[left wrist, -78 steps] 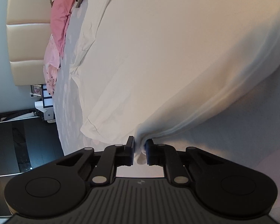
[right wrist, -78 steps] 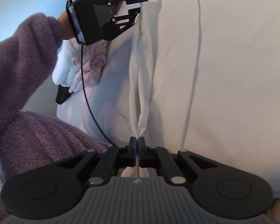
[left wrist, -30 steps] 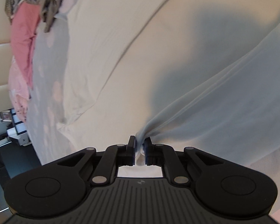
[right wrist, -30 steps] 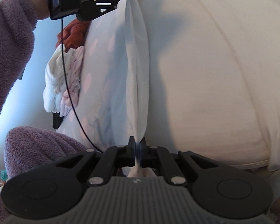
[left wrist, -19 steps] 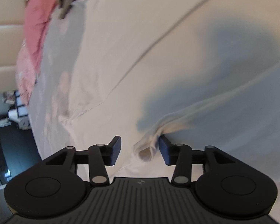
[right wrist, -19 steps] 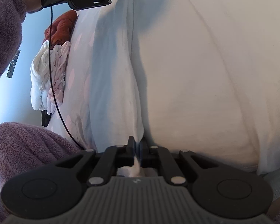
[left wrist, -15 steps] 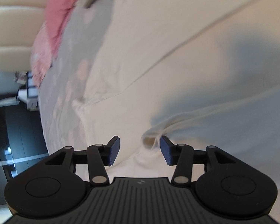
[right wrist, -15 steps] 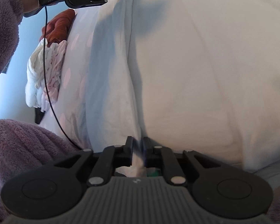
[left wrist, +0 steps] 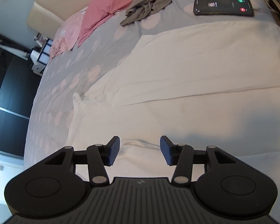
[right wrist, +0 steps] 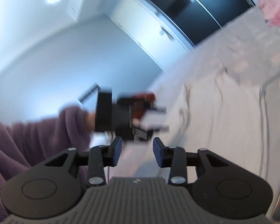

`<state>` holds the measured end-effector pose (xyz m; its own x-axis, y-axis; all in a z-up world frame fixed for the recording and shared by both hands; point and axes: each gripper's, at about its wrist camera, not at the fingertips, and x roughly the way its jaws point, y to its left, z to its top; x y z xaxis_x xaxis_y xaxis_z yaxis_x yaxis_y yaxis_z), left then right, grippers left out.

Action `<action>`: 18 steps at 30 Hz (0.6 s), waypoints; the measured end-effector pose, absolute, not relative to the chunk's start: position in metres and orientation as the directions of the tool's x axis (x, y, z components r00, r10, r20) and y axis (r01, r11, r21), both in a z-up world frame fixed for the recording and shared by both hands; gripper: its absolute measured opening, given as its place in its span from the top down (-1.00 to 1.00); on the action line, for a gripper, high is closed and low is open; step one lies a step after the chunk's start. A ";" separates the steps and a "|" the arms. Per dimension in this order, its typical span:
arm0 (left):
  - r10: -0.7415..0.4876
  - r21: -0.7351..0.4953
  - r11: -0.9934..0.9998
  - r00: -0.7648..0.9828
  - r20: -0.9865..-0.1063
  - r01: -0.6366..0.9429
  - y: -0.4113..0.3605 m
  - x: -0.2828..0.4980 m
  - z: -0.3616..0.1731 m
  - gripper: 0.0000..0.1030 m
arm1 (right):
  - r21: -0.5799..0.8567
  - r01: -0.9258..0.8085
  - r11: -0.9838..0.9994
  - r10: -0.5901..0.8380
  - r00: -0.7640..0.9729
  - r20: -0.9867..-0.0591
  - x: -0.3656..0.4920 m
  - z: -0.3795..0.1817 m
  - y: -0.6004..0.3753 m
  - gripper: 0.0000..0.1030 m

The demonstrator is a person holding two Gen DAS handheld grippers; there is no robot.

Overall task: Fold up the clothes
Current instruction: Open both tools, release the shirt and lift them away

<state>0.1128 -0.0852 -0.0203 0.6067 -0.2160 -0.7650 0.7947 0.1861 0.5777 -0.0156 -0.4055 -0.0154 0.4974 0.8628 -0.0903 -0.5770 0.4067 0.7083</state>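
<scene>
The white garment (left wrist: 186, 71) lies spread on the bed with one layer folded over another, a long crease running across it. My left gripper (left wrist: 139, 149) hovers over its near edge, open, with no cloth pinched between the pads. In the blurred right wrist view the right gripper (right wrist: 137, 151) has its jaws opening, and nothing is between them. It points level across the room. The white garment (right wrist: 224, 121) lies to its right. Ahead of it is the left gripper (right wrist: 155, 117), held by a hand in a purple fleece sleeve (right wrist: 37, 134).
A phone (left wrist: 224, 6) with a lit call screen lies on the grey, pink-dotted bedspread (left wrist: 74, 78) beyond the garment. A crumpled grey garment (left wrist: 149, 1) and pink clothes (left wrist: 104, 11) sit near the cream headboard (left wrist: 46, 5). A dark wardrobe (left wrist: 5, 93) stands past the bed's left edge.
Both grippers let go of the white garment, which now lies flat on the bed. The left one opened, rose and rolled. The right one opened and swung away toward the room.
</scene>
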 end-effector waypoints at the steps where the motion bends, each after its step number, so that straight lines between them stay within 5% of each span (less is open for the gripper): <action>1: -0.213 0.570 0.223 0.611 -0.763 0.790 -0.082 0.108 -0.020 0.11 | 0.714 -0.597 0.366 0.868 0.496 -0.030 -0.007 -0.016 -0.421 0.17; 6: -0.212 0.531 0.353 0.619 -0.756 0.770 -0.071 0.095 -0.018 0.11 | 0.791 -0.587 0.175 0.869 0.469 0.156 0.049 -0.053 -0.468 -0.33; 18: -0.205 0.499 0.406 0.609 -0.766 0.765 -0.089 0.092 -0.019 0.11 | 0.878 -0.478 -0.027 0.843 0.461 0.277 0.103 -0.132 -0.480 -0.35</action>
<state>0.0920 -0.0888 -0.0194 0.6089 -0.2054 -0.7662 0.7653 0.4063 0.4993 0.1032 -0.4803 -0.1322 0.4613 0.8427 0.2775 -0.4785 -0.0271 0.8777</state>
